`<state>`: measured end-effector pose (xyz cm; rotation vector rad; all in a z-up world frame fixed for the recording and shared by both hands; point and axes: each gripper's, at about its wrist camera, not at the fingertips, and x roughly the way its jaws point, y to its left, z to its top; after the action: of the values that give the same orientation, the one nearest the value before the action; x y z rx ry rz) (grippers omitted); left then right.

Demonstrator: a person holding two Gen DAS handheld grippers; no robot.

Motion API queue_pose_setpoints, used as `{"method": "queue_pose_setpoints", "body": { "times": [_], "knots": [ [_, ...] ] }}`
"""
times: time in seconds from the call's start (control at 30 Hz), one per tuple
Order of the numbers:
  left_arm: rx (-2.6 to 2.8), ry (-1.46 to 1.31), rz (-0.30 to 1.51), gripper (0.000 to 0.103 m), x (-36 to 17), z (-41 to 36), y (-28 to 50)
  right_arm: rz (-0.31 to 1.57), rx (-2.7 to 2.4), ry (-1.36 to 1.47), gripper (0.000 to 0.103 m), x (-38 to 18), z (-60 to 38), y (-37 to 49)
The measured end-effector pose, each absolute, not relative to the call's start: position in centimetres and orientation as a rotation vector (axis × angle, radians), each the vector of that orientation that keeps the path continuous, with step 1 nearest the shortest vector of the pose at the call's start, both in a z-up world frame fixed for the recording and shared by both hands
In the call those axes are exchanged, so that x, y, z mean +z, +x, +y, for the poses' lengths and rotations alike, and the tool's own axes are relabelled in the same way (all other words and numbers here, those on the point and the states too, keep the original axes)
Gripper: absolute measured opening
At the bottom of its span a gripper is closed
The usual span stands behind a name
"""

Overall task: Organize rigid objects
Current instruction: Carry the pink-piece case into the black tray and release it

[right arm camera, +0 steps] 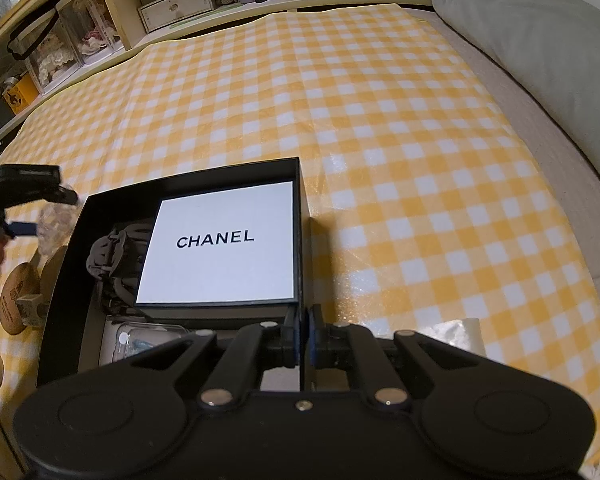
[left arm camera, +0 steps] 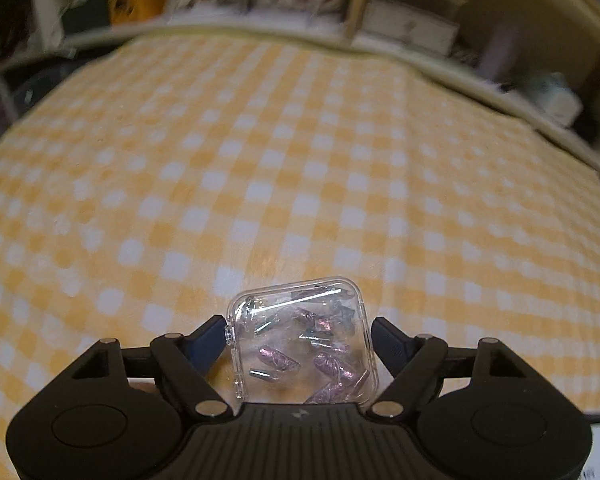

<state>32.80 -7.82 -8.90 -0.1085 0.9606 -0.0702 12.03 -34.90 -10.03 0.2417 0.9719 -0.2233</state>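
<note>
A small clear plastic case (left arm camera: 300, 344) of purple press-on nails stands between the fingers of my left gripper (left arm camera: 298, 328), whose tips touch its two side edges; the case looks sharp against the blurred cloth. In the right wrist view that left gripper (right arm camera: 46, 212) hovers with the clear case (right arm camera: 56, 216) just left of an open black box (right arm camera: 66, 280). My right gripper (right arm camera: 305, 336) is shut on the box's right wall. Inside lie a white CHANEL box (right arm camera: 220, 248), a grey hair claw (right arm camera: 112, 256) and another clear case (right arm camera: 140, 340).
A yellow-and-white checked cloth (right arm camera: 380, 140) covers the surface. Wooden discs (right arm camera: 18, 300) and a small block (right arm camera: 30, 308) lie left of the box. A white crumpled item (right arm camera: 464, 336) sits to its right. A grey pillow (right arm camera: 540, 60) lies far right; shelves (right arm camera: 172, 0) line the back.
</note>
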Motion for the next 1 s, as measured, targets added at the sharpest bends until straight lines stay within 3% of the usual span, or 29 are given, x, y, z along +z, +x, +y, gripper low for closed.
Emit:
{"method": "queue_pose_setpoints", "body": {
  "times": [0.5, 1.0],
  "knots": [
    [-0.436, 0.005, 0.853, 0.079, 0.8, -10.8, 22.1, 0.971, -0.224, 0.240, 0.005, -10.1, -34.9, 12.0],
    [-0.556, 0.069, 1.010, 0.079, -5.0, -17.4, 18.1, 0.970, -0.224, 0.241, 0.005, -10.1, -35.0, 12.0]
  ]
}}
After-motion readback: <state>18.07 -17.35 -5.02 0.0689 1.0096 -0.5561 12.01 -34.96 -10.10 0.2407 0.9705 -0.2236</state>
